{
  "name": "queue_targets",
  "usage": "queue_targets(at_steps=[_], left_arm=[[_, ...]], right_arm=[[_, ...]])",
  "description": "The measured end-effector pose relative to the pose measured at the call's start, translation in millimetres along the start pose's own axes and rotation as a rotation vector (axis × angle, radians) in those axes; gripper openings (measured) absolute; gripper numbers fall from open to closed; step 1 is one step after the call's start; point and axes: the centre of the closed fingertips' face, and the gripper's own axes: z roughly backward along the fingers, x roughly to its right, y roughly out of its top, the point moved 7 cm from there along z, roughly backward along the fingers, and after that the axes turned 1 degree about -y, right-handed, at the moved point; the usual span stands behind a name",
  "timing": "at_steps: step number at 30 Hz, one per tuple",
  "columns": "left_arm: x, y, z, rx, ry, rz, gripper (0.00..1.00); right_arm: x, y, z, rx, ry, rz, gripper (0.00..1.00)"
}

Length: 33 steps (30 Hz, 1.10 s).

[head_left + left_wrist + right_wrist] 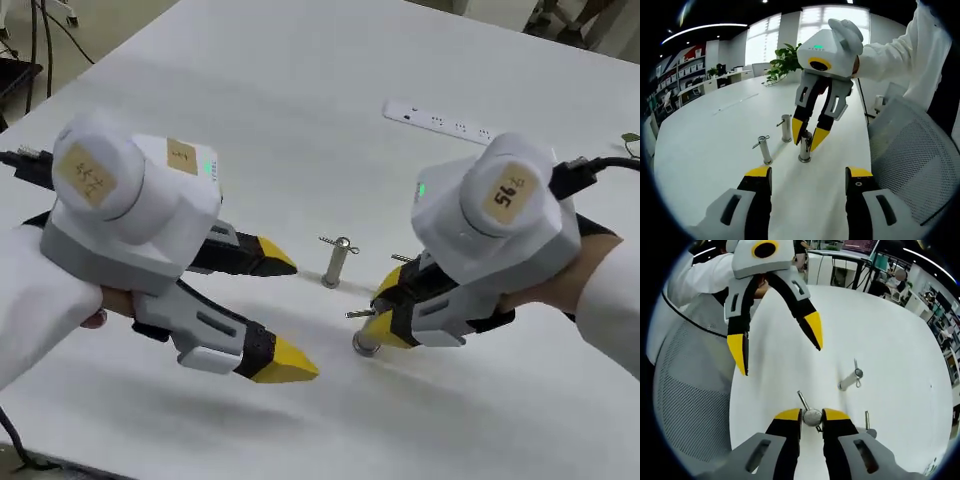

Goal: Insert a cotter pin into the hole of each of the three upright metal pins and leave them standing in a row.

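The right hand-held gripper (pixel 811 415) is clamped on one upright metal pin (pixel 365 345) on the bench (pixel 300 100). A second pin (pixel 764 150) and a third pin (pixel 786 128) stand near the clamped one. The left hand-held gripper (pixel 809 173) hangs open beside it.

Bright, even, diffuse light over your white table (pixel 300 90). A soft shadow pools under your left gripper (pixel 300 318), toward the near edge. In the left gripper view, the windows (pixel 832 22) are blown out white, the ceiling strip (pixel 705 27) is glowing, and straight lines bow toward the picture's edges. The far shelves (pixel 690 70) look slightly soft, maybe unfocused.
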Motion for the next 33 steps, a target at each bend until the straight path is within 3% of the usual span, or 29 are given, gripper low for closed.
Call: queue_targets(at_steps=[4, 12, 24, 28, 33], left_arm=[[1.4, 0.5, 4.7, 0.016, 0.014, 0.008, 0.58], [2.1, -1.2, 10.9, 0.043, 0.05, 0.03, 0.58], [0.7, 1.1, 14.9, 0.073, 0.081, 0.043, 0.57], [2.4, 2.3, 15.5, 0.091, 0.075, 0.046, 0.58], [-1.6, 1.0, 17.2, 0.113, 0.085, 0.074, 0.6]], right_arm=[[1.0, 0.6, -0.4, -0.011, 0.005, 0.01, 0.1], [-0.9, 0.9, 0.5, -0.02, -0.002, -0.086, 0.08], [-7.1, 0.6, 2.8, -0.035, -0.014, -0.095, 0.08], [-8.9, -9.5, 13.3, -0.026, -0.031, -0.138, 0.08], [0.5, -31.1, 29.6, -0.002, -0.07, -0.271, 0.08]])
